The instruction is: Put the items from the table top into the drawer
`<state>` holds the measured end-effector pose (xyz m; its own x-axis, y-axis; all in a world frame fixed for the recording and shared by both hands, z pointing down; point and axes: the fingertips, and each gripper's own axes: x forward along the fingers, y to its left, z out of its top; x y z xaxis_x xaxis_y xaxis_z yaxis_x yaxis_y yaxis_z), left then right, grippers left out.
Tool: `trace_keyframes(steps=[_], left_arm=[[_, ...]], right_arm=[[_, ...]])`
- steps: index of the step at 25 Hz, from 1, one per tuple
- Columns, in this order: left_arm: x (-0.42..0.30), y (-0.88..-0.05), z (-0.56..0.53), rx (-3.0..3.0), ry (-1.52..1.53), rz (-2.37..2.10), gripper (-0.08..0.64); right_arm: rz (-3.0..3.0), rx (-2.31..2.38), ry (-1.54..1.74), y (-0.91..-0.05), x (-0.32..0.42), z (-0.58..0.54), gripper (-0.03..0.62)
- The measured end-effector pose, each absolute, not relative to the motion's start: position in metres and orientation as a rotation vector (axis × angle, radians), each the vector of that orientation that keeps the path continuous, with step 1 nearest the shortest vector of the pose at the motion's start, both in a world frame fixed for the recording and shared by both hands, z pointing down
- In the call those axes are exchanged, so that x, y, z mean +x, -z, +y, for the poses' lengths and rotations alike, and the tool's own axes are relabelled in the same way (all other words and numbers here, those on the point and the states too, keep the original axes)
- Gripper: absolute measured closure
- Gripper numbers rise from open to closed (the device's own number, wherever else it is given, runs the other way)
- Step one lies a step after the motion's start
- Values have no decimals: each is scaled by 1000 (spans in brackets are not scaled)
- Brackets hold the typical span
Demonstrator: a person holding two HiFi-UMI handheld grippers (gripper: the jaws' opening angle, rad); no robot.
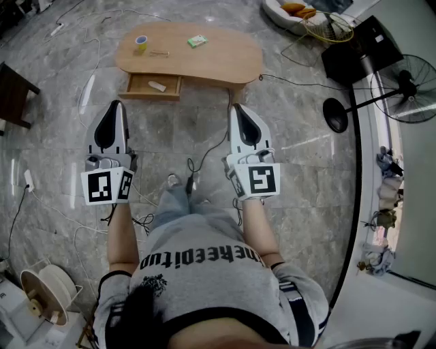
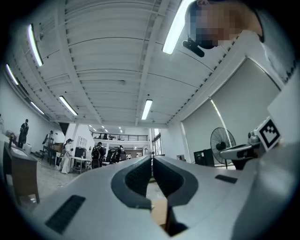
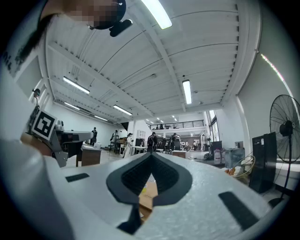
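A light wooden table (image 1: 225,65) stands ahead of me on the marble floor. On its top lie a blue and yellow tape roll (image 1: 141,43), a small green item (image 1: 197,41) and a thin small thing (image 1: 160,53). The drawer (image 1: 139,86) under the left end is pulled out, with a white item (image 1: 157,86) inside. My left gripper (image 1: 116,104) (image 2: 152,158) and right gripper (image 1: 236,108) (image 3: 151,154) are both held out short of the table, well apart from everything on it. Both are shut and hold nothing.
A standing fan (image 1: 409,78) and a black box (image 1: 357,48) are at the right. A white basket (image 1: 289,17) sits behind the table, a dark stool (image 1: 13,92) at the left. Cables (image 1: 204,160) trail over the floor; a cable reel (image 1: 44,293) stands near left.
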<state>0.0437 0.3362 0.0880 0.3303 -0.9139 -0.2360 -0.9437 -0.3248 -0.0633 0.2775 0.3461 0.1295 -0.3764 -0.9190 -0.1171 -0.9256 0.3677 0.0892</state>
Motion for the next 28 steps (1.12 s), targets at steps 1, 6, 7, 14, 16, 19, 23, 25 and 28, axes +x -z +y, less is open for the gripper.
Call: trace_keyframes(steps=[1, 6, 7, 14, 16, 19, 23, 25, 28], left_arm=[[45, -89, 341, -2404, -227, 1698, 548], [52, -89, 355, -2406, -207, 1695, 548], [53, -89, 356, -2405, -209, 1695, 548], [47, -85, 353, -2399, -229, 1696, 549], [43, -85, 348, -2401, -237, 1695, 548], [39, -82, 338, -2403, -249, 1685, 549], [31, -77, 316, -2407, -262, 1666, 549], [26, -75, 303, -2409, -267, 1657, 548], [18, -72, 282, -2411, -270, 1648, 549]], right_arm=[[2559, -1728, -215, -130, 278, 350, 594], [2555, -1732, -210, -129, 282, 365, 594], [2554, -1732, -209, -128, 283, 366, 594], [2545, -1731, -208, -129, 279, 362, 594], [2539, -1724, -212, -129, 275, 357, 594], [2540, -1716, -217, -127, 269, 346, 594], [2535, -1713, -206, -125, 261, 325, 594], [2529, -1714, -204, -124, 255, 312, 594], [2525, -1713, -201, -123, 245, 291, 594]])
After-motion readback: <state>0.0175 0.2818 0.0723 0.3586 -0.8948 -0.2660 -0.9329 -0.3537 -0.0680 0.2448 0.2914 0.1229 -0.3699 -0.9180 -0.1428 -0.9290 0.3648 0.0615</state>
